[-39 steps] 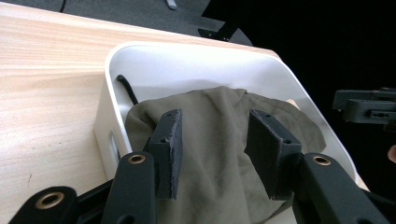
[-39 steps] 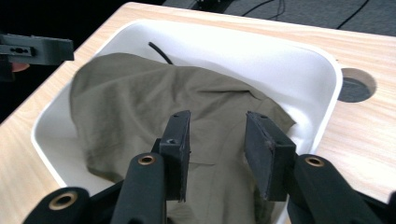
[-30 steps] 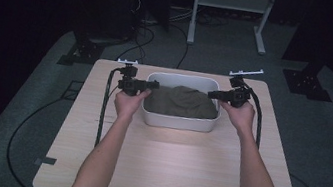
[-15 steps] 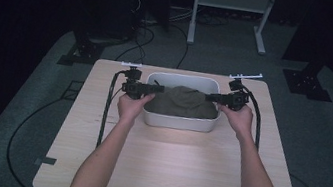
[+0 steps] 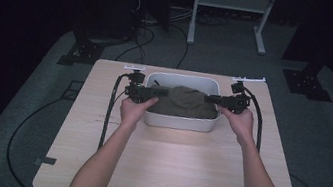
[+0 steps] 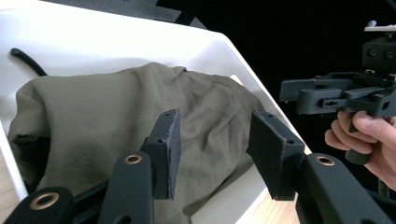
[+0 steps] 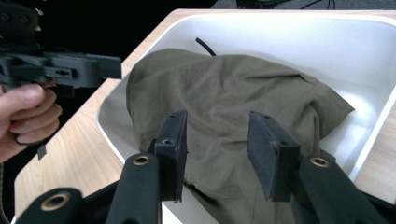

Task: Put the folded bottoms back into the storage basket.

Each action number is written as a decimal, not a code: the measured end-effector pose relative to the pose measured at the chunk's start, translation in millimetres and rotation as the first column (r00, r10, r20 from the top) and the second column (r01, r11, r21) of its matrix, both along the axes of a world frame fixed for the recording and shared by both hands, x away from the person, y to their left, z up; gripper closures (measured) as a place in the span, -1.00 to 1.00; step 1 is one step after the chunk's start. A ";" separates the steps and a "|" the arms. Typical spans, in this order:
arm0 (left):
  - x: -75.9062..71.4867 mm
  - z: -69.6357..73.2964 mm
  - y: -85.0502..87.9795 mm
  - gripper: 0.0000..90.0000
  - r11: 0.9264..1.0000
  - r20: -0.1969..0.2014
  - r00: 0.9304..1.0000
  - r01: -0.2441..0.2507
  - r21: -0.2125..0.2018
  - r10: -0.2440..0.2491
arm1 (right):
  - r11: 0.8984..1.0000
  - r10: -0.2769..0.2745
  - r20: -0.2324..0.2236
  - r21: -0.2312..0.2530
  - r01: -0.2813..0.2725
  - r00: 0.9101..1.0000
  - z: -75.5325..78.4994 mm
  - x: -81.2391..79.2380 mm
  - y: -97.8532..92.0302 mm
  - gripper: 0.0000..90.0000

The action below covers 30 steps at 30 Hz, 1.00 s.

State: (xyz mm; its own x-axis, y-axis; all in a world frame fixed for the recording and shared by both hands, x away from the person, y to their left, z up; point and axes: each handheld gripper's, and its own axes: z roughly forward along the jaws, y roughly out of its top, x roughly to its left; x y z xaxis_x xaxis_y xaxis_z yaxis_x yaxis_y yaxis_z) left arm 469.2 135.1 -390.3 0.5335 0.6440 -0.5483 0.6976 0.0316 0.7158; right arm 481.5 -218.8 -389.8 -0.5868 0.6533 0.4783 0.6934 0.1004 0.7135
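Dark floor surrounds the wooden table (image 5: 168, 164), where an olive cloth (image 5: 182, 101) lies bunched in a white tub (image 5: 180, 122), the left gripper (image 5: 150, 91) and right gripper (image 5: 213, 100) poised at either end, jaws just opening, parted, pressing nothing.

Both forearms are bare, with no sleeves. The left gripper (image 6: 212, 154) and right gripper (image 7: 217, 151) are matt black, with flat rectangular pads, brass-coloured rivets on the jaw arms, and black cables trailing from each.
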 end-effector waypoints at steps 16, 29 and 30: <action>-13.9 10.1 -4.8 0.06 0.998 0.026 0.998 0.058 -0.031 -0.057 | 0.998 0.053 -0.017 0.042 -0.052 0.998 4.4 -15.9 -3.3 0.02; -22.3 11.1 -4.3 -0.03 0.995 0.029 0.996 0.081 -0.051 -0.079 | 0.996 0.058 -0.007 0.065 -0.057 0.998 5.3 -28.0 -23.5 -0.04; -23.2 10.7 -3.9 -0.04 0.995 0.027 0.997 0.077 -0.059 -0.076 | 0.996 0.062 -0.007 0.066 -0.062 0.998 6.8 -29.0 -25.0 -0.05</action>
